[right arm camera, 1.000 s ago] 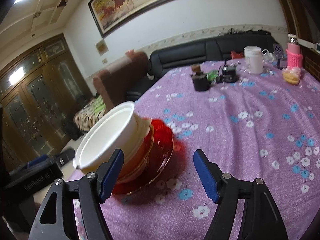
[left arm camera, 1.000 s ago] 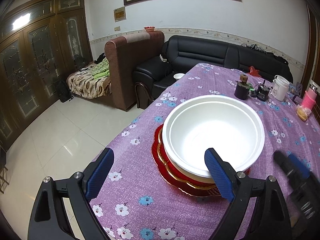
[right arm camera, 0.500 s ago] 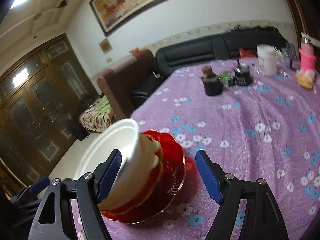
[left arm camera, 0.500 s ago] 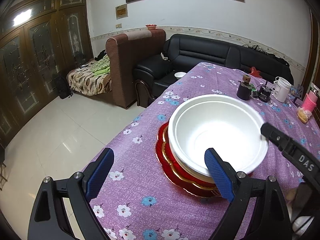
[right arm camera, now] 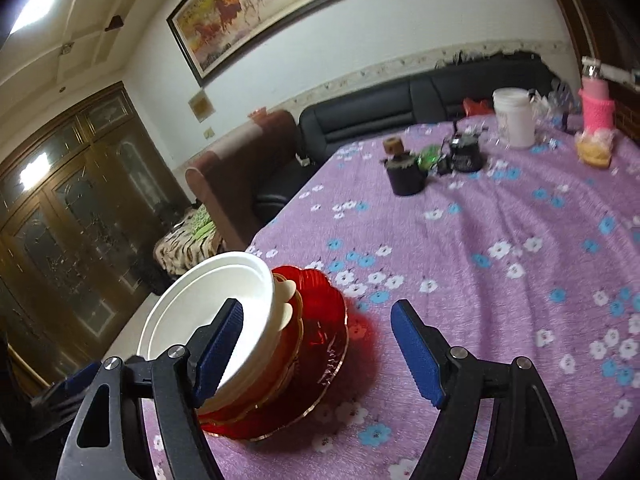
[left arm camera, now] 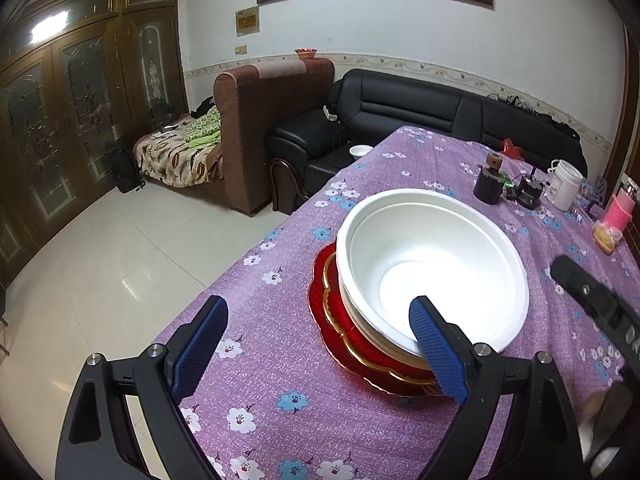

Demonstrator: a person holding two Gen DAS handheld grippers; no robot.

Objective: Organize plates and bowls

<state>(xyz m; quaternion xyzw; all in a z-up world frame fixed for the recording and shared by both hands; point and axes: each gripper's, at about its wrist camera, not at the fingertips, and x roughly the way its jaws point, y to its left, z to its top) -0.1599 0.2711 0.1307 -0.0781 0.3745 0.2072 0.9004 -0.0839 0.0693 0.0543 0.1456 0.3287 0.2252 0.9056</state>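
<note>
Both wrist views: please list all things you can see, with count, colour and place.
white bowl: one visible, maybe more nested, white, top of the stack near the table edge
red plate: at least two, red with gold rims, under the bowl
tablecloth: one, purple with flowers, covers the table
dark jar: one, black, far part of the table
white container: one, white, far end
pink bottle: one, pink, far right
sofa: one, black, behind the table
left gripper: one, black with blue pads, open, beside the stack
right gripper: one, same colours, open, by the stack
</note>
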